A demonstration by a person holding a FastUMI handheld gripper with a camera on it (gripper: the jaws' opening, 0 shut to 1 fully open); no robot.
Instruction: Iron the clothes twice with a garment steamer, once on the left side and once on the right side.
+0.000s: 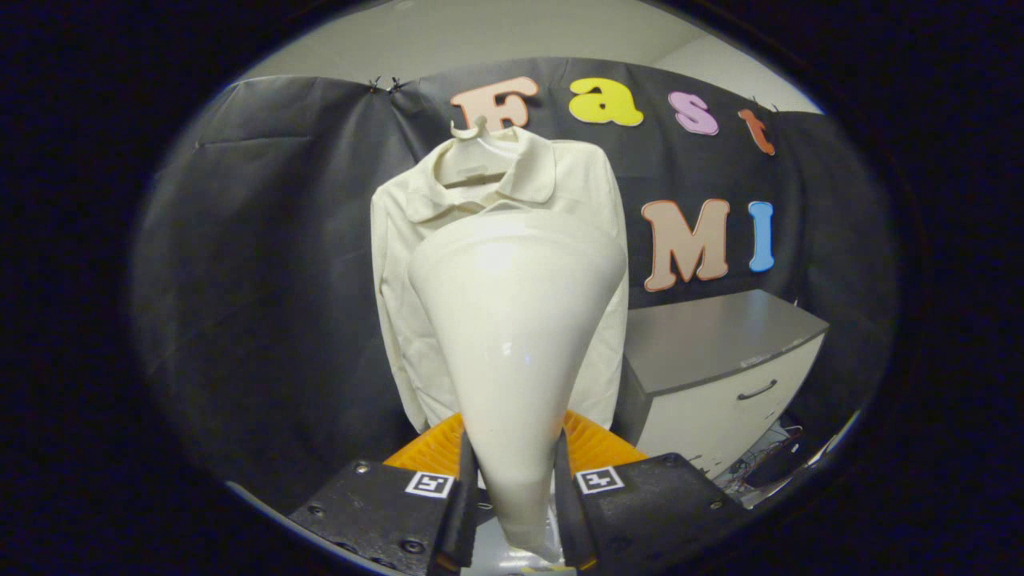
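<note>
To your left the booth's black cloth wall point(264, 280) hangs in soft folds, clipped at its top edge, with a pale ceiling above it. Moving in from there you meet the shirt point(400, 264), a cream, long-sleeved garment with a turned-down collar, hung on a pale hanger point(474, 132) whose hook shows just above the collar; its left sleeve falls straight and smooth, and the fabric looks fairly flat, though fine creases are hard to judge at this distance. Directly before you, your gripper point(516, 488) is clamped on the garment steamer point(516, 320): both fingers press against the narrow lower neck of its glossy off-white body, one on each side, and the jaws stand narrow around it. The steamer flares upward from that neck into a broad cone, its wide head rising in front of the shirt's chest and hiding most of the front panel. You cannot tell whether the head touches the cloth or sits just short of it. Behind the neck, a ribbed orange part point(588, 448) fans out to either side of the fingers. Farther to your right stands a low cabinet point(720, 352) with a grey top, a white drawer front and a dark handle, and tangled cables point(768, 456) lie on the floor beside it.
</note>
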